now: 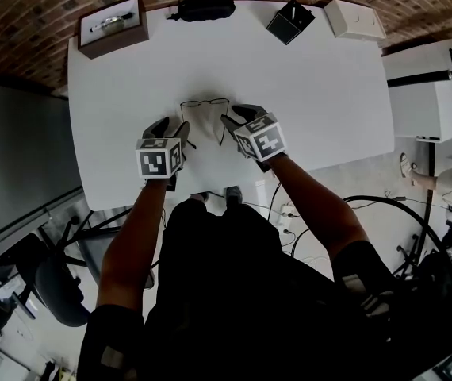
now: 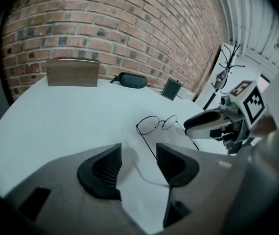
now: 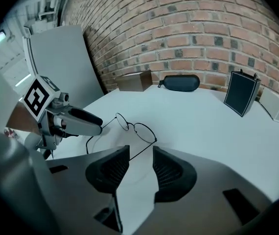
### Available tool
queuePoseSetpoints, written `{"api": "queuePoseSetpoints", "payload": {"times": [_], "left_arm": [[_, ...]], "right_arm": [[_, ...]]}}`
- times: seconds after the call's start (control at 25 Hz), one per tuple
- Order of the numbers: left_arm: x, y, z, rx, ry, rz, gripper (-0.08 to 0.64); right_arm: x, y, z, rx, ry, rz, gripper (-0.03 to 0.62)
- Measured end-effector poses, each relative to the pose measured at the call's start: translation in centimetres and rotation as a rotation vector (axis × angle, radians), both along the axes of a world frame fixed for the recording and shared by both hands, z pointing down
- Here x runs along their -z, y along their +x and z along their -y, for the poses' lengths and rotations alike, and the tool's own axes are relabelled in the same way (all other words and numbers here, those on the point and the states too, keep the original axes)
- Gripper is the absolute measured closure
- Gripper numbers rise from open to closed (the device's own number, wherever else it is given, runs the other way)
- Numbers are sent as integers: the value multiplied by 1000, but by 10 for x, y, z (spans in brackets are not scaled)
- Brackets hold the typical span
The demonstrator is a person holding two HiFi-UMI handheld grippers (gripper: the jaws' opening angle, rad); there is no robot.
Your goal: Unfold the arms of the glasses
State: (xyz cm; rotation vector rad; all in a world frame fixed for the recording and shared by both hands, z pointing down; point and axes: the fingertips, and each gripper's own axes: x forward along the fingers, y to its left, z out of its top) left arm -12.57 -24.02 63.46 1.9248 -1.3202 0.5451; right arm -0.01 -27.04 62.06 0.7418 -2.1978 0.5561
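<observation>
glasses (image 1: 205, 105) lie mid white table (image 1: 329, 94), arms spread toward me. left gripper (image 1: 172, 127) and right gripper (image 1: 238, 116) both have jaws apart, one temple between each pair, not pinched. far edge, well apart: brown box (image 1: 113, 27), black case (image 1: 203, 8), black box (image 1: 289, 21), white box (image 1: 354, 19).

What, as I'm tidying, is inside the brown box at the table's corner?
The open brown box shows white lining and one silvery item, too small to identify; beneath the lining is covered.
</observation>
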Motion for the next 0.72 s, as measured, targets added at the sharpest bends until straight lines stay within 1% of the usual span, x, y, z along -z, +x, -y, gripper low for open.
{"api": "queuePoseSetpoints", "payload": {"times": [0.12,0.16,0.24,0.32,0.48,0.56,0.64,0.72], "left_arm": [[0,1,-4,21,-6,-13,336],[0,1,-5,26,-7,-17,336],[-1,1,-7,32,-6,-15,336],[0,1,-9,33,1,-8,336],[5,-1,-7,29,34,9,336],[10,-3,-7,34,51,22,336],[14,-2,-10,45,59,29,336],[15,2,-15,56,67,26,336]], "right_arm": [[1,2,4,48,39,-21,462],[1,3,4,51,44,-27,462],[4,6,0,27,46,-27,459],[10,5,-7,1,49,-4,459],[17,0,-18,-21,61,29,458],[18,-2,-25,-50,56,39,451],[16,-3,-34,-80,48,36,435],[10,1,-44,-105,37,14,425]]}}
